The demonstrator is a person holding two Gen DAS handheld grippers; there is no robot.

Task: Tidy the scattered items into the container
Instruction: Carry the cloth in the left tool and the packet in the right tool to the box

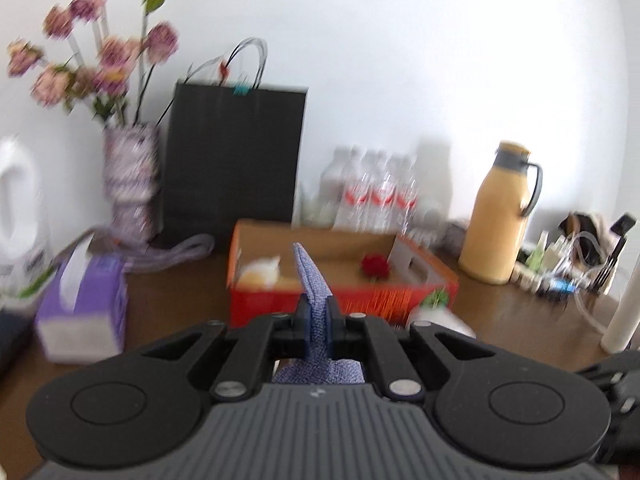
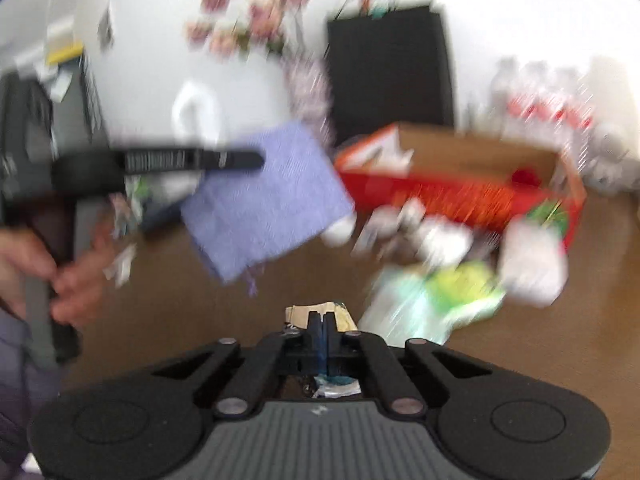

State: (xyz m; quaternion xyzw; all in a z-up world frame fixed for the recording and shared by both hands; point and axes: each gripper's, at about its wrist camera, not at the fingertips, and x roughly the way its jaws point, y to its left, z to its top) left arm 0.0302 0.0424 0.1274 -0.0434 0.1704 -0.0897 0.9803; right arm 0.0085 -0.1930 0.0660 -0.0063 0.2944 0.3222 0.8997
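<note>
On a brown worktop [image 1: 168, 292], left to right: a purple tissue box [image 1: 82, 304]; the left claw [image 1: 318, 312] clamped on a blue-purple cloth [image 1: 314, 280], held up in front of the open red cardboard box [image 1: 400, 300]; scattered wrappers [image 2: 440, 296] lying before the box; the right claw [image 2: 324, 326] closed tight, a tan scrap [image 2: 298, 314] just past its tips, contact unclear.

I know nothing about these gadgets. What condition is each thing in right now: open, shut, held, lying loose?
Left gripper: shut on the blue cloth.
Blue cloth: held up off the table.
Right gripper: shut; whether it pinches the small packet below is unclear.
Cardboard box: open-topped, a red item and a pale item inside.
Tissue box: open, a tissue sticking out.
Yellow jug: upright, lid on.
Black bag: upright, clipped at the top.
</note>
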